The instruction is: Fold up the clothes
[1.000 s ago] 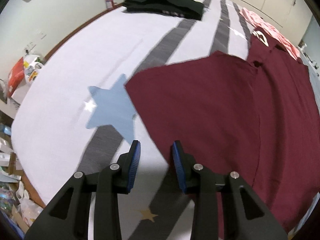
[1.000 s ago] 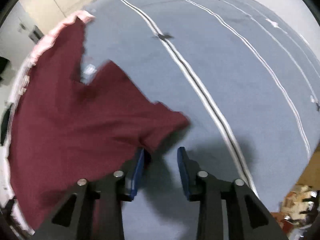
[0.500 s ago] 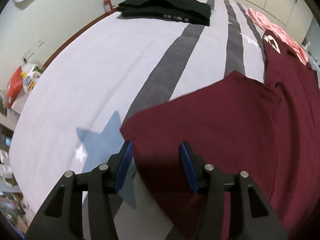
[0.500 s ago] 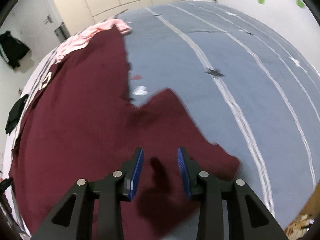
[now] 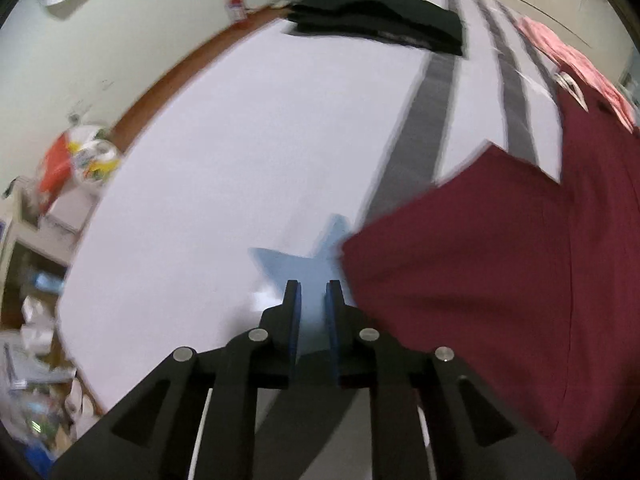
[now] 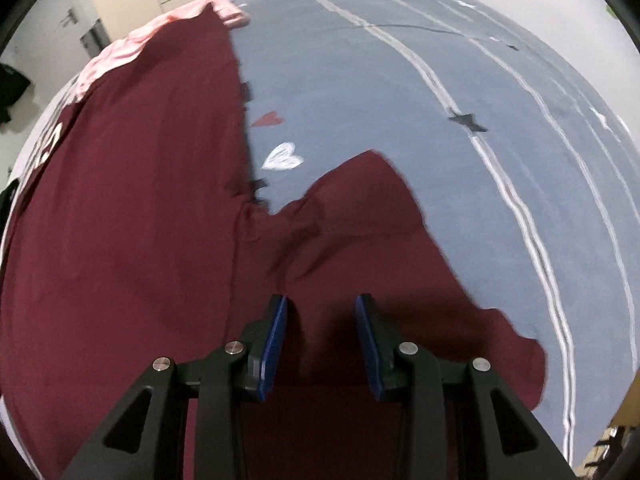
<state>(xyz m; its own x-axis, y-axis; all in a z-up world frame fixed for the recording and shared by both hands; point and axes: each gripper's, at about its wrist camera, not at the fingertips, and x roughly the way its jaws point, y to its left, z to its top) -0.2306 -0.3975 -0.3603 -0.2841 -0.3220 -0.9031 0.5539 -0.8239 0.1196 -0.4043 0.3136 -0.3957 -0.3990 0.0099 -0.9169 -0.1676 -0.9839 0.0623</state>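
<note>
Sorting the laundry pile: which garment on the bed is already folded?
The black garment at the far end, a neat stack; the maroon shirt lies spread flat, the pink one loose beyond it.

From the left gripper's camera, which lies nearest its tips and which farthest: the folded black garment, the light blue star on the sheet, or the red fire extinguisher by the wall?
1. Light blue star: on the sheet at the left gripper tips.
2. Folded black garment: far end of the bed.
3. Red fire extinguisher: beyond the bed, against the wall.
</note>
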